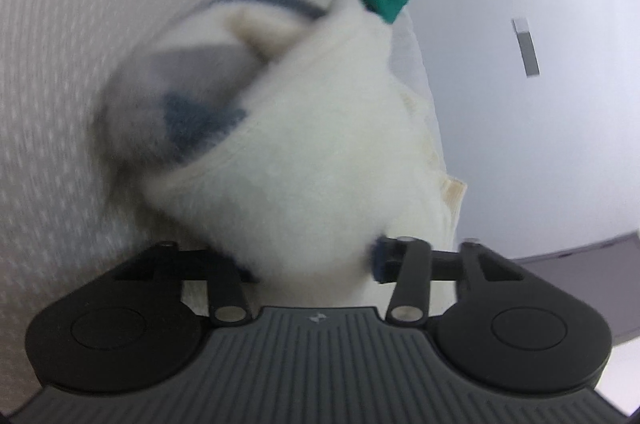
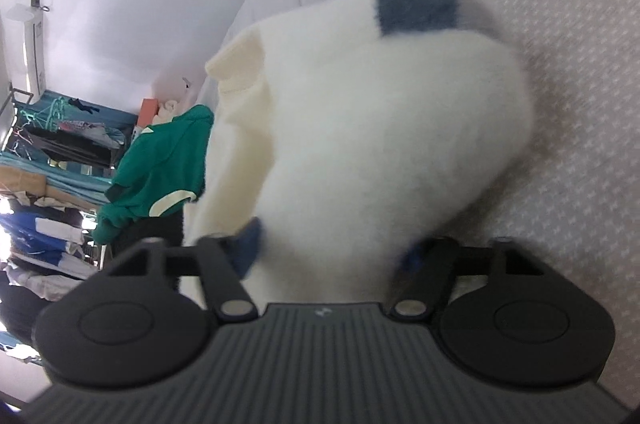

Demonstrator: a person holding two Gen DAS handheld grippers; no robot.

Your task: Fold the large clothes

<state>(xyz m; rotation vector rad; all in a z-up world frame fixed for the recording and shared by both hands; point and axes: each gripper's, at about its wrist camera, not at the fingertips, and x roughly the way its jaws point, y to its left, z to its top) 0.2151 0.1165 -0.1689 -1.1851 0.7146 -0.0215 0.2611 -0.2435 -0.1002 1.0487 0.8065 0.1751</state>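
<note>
We see a fluffy white sweater (image 1: 320, 160) bunched up directly in front of our left gripper (image 1: 316, 260), so close that it fills the gap between the fingers. The fuzzy cloth bulges out between the two blue pads; the right-hand pad (image 1: 382, 260) touches the edge of the cloth, while the other is hidden behind it. We read the jaws as partly closed and pinching the sweater, though the blur keeps us from seeing the contact sharply. A blue patch (image 1: 200, 124) and a grey one show on the fabric further out, above the white textured bed (image 1: 60, 64).

From the right wrist, the same sweater (image 2: 360, 128) rises in a soft mound straight ahead of our right gripper (image 2: 332, 252). Its lower end runs down between the fingers, with a blue pad (image 2: 250, 244) pressed against the cloth on one side and another on the opposite side, so this gripper too is half closed on the sweater. A blue square (image 2: 416, 6) sits near the far top of the mound. A green garment (image 2: 160, 160) lies beyond, beside the sweater's cream edge.
</note>
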